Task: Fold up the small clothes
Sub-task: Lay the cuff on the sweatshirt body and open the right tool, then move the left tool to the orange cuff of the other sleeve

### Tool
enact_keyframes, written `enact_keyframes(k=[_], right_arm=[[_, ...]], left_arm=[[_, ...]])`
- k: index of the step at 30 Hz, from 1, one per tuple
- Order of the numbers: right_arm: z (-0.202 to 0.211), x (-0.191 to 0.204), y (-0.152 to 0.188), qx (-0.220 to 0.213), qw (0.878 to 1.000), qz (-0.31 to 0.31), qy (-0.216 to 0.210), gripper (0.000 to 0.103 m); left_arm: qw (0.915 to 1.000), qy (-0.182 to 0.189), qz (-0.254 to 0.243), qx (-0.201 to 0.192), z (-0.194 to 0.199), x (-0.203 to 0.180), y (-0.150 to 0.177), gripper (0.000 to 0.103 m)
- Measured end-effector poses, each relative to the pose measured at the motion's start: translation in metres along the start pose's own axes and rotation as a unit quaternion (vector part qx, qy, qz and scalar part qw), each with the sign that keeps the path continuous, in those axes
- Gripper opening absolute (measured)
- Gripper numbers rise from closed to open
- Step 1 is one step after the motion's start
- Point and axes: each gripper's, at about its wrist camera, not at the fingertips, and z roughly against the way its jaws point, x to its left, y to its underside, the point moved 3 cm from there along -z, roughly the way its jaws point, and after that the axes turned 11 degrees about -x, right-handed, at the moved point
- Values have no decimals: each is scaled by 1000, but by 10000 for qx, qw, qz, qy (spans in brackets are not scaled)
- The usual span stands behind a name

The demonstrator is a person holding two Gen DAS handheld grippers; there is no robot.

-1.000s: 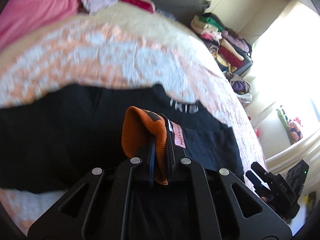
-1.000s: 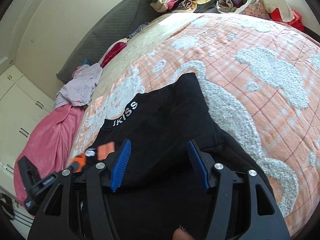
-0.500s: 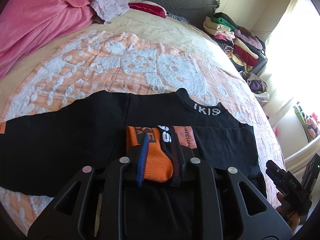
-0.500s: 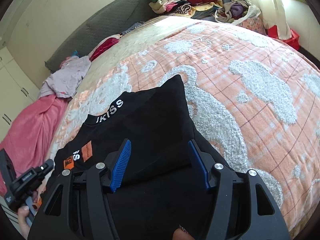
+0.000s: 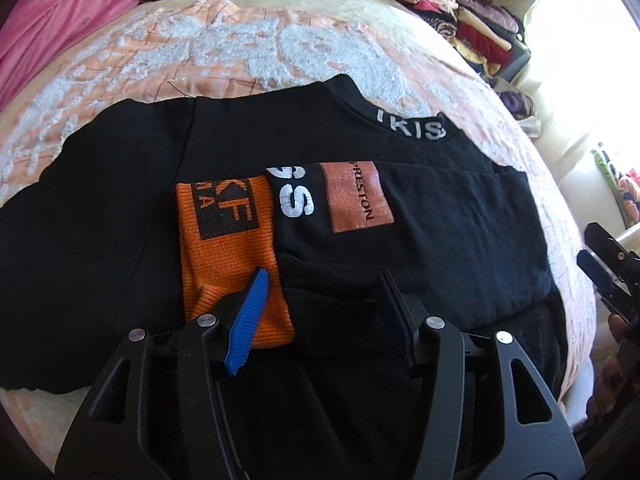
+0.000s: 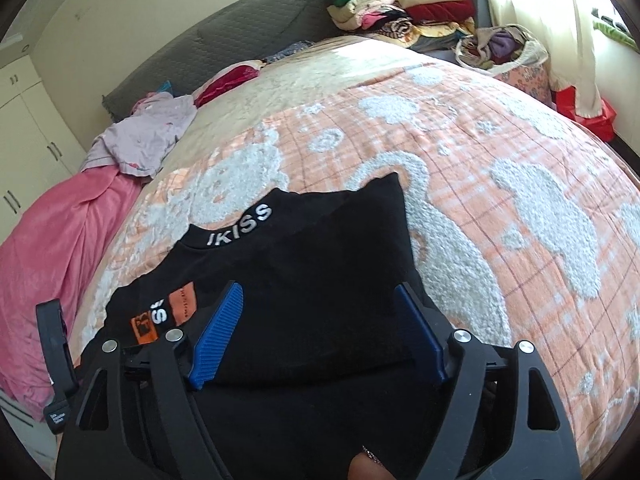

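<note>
A black long-sleeved top [image 5: 260, 148] with white "IKISS" on the collar lies flat on the bed; it also shows in the right wrist view [image 6: 320, 264]. One sleeve is folded across the body, its orange cuff [image 5: 228, 248] lying flat beside an orange patch [image 5: 358, 196]. My left gripper [image 5: 322, 300] is open and empty, just above the cuff's near end. My right gripper [image 6: 320, 328] is open and empty over the top's folded right side. The other sleeve stretches out to the left [image 5: 60, 232].
The bed has an orange-and-white fleecy blanket [image 6: 520, 220]. A pink cover [image 6: 48, 248] and a lilac garment [image 6: 144, 136] lie at the head end. Stacked folded clothes [image 6: 400, 4] and a bag [image 6: 504, 48] stand beyond the bed.
My left gripper was shut on the orange cuff, laid it down on the top's body, then opened and let it go. The right gripper stayed open and drew back slightly.
</note>
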Motion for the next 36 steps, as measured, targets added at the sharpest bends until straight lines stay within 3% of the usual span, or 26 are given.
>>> enact_keyframes(k=[3, 7, 12, 14, 16, 19, 21, 28, 36], right_arm=[[-18, 7, 6, 246, 9992, 302, 130, 82], [-56, -8, 36, 999, 9916, 378, 728, 86], [-56, -1, 45, 908, 9895, 691, 882, 86], [-47, -1, 44, 824, 9924, 532, 743, 87], [-35, -2, 41, 726, 9956, 266, 523, 90], [-25, -4, 37, 643, 9971, 95, 400, 90], [-19, -3, 36, 612, 9974, 66, 366, 95], [-4, 15, 36, 459, 9985, 225, 213, 97], [6, 45, 35, 350, 9980, 528, -53, 97]], left_arm=[[10000, 51, 71, -34, 4, 2, 1, 47], [9999, 54, 84, -80, 10, 3, 3, 47], [9999, 51, 85, -123, 18, 5, 3, 49], [9997, 49, 144, -165, 21, 6, 2, 53], [9996, 10, 145, -245, 28, 7, 1, 61], [9990, -39, 151, -407, 40, 8, -2, 66], [9985, -35, 228, -501, 48, 11, -5, 68], [9960, -223, 366, -788, 74, 22, -10, 93], [9913, -618, 484, -1053, 102, 46, -13, 93]])
